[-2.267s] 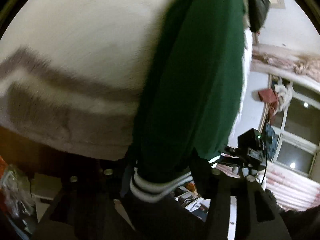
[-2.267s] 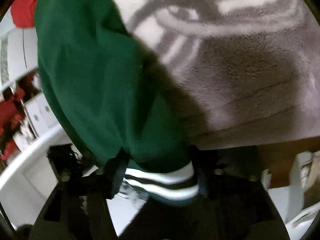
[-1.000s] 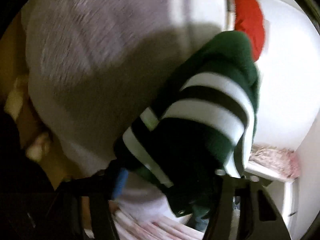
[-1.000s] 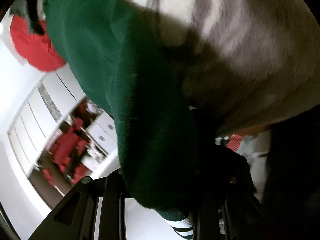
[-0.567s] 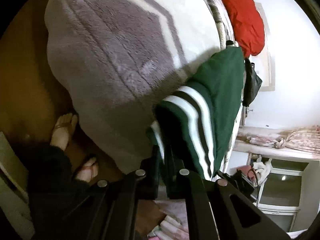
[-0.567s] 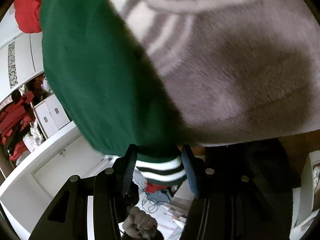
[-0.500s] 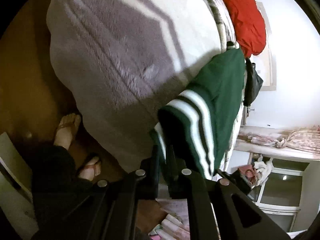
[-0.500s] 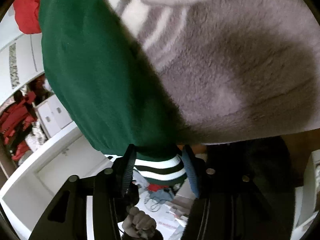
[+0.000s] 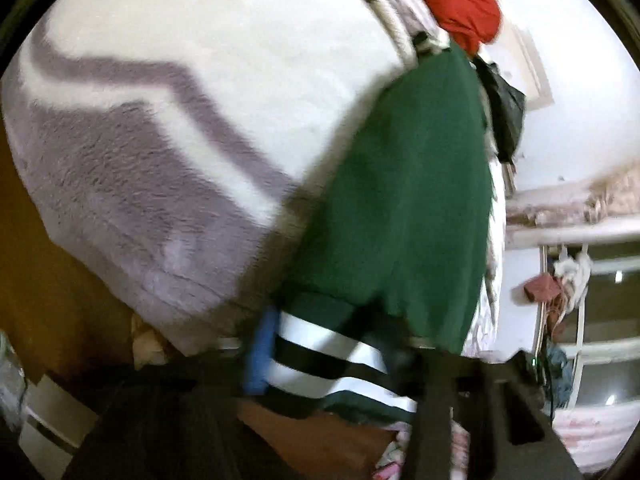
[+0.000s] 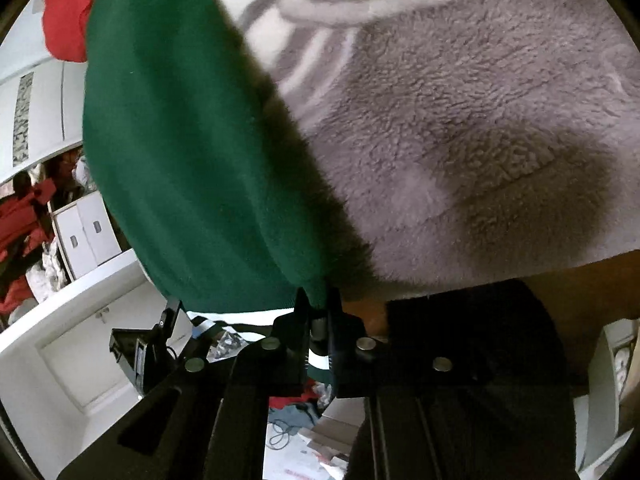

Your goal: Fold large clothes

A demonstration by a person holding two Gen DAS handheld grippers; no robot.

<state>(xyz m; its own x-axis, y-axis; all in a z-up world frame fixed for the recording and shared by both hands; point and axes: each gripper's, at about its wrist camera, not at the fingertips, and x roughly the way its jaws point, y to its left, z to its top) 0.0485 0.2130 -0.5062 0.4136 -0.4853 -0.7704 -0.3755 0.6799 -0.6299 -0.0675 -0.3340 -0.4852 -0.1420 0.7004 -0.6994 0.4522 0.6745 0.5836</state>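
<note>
A dark green garment [image 9: 412, 200] with a white-and-black striped hem [image 9: 332, 356] hangs stretched over the edge of a bed covered by a grey and white fleece blanket [image 9: 160, 120]. My left gripper [image 9: 332, 340] holds the striped hem between its jaws. In the right wrist view the same green garment [image 10: 192, 140] runs up the left side, and my right gripper [image 10: 318, 320] is shut on its lower corner, just off the blanket [image 10: 460, 140] edge.
A red cushion [image 9: 460, 4] lies at the far end of the bed. A black item [image 9: 504, 108] sits beside the garment. A window [image 9: 592, 320] and white shelf are to the right. White cabinets [image 10: 80, 232] and floor clutter [image 10: 296, 440] show below.
Both grippers have moved with the garment, which now hangs longer and flatter against the bed. The right gripper's jaws have closed tight on the corner. The left view has swung toward the bed.
</note>
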